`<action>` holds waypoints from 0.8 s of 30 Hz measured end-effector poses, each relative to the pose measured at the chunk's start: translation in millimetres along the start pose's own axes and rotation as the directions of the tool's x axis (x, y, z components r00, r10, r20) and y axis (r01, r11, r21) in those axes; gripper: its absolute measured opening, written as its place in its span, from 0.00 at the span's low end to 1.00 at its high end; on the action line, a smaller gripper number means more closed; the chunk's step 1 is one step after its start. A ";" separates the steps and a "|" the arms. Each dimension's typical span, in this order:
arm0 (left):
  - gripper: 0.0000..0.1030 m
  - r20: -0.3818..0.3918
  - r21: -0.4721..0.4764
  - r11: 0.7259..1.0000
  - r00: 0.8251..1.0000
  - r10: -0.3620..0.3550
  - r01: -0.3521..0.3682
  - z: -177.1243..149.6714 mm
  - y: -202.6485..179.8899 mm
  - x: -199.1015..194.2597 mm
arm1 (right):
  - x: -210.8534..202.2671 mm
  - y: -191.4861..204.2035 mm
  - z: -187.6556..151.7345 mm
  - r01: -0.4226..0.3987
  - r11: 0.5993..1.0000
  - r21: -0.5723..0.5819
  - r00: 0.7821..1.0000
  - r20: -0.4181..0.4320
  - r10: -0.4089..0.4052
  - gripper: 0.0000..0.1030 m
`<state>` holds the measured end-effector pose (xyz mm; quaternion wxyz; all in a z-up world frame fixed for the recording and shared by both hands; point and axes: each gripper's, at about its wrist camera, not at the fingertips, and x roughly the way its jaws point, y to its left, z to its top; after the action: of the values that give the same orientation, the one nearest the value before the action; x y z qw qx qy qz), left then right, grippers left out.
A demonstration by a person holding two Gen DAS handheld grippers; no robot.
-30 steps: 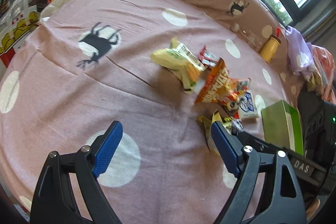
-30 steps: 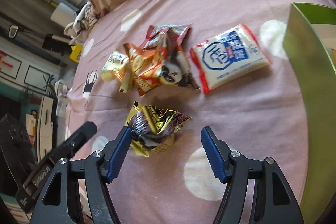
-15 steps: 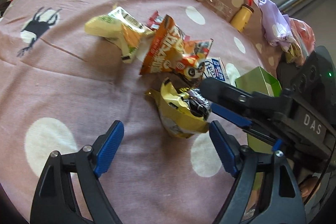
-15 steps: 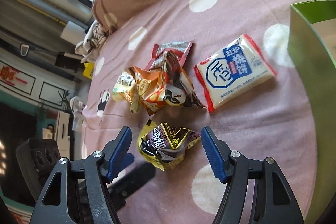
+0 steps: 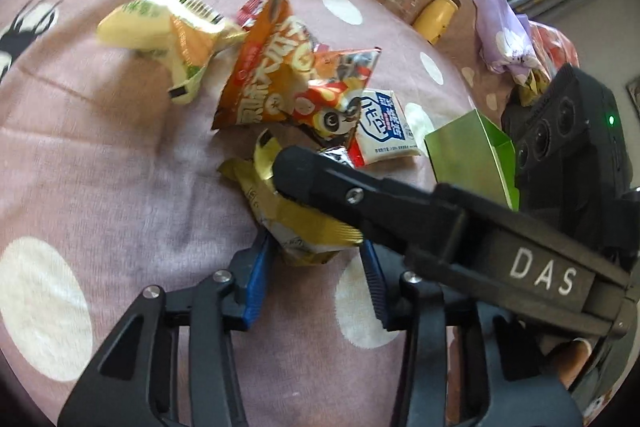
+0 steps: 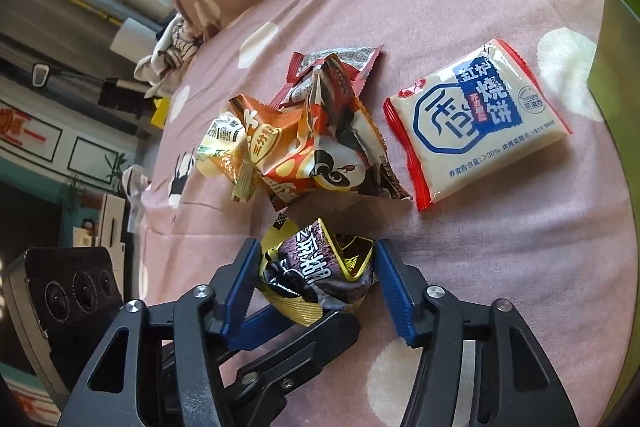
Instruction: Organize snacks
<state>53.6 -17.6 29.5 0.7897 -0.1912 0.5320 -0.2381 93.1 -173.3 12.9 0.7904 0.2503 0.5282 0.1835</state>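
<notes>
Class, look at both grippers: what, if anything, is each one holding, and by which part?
Both close on one gold-and-purple snack packet on the bedspread. The right gripper pinches its crumpled upper sides; the left gripper clamps its gold lower end.

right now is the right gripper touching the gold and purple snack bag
Touching. In the right wrist view both blue fingers of the closing right gripper press the sides of the gold and purple snack bag, crumpling it.

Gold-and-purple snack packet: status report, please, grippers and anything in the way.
Both jaws closing on gold-and-purple packet, left gripper and right gripper from opposite ends. Packet on bedspread. Green box alongside, nothing blocking.
</notes>
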 end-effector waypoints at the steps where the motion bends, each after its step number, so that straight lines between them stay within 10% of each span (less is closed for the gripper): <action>1: 0.39 0.006 0.009 1.000 1.000 0.007 -0.007 -0.4 -2.7 -0.4 | -0.8 1.1 -0.6 0.001 1.000 -0.005 1.000 0.003 -0.001 0.55; 24: 0.37 0.286 0.201 0.980 0.956 -0.060 0.001 -11.8 -55.0 -73.8 | -92.8 64.3 -18.8 0.017 0.975 -0.223 0.959 0.280 0.047 0.54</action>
<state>9.5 -20.1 111.1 0.8706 -0.1525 0.3807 -0.2717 39.3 -169.1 113.8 0.8795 0.1878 0.3836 0.2099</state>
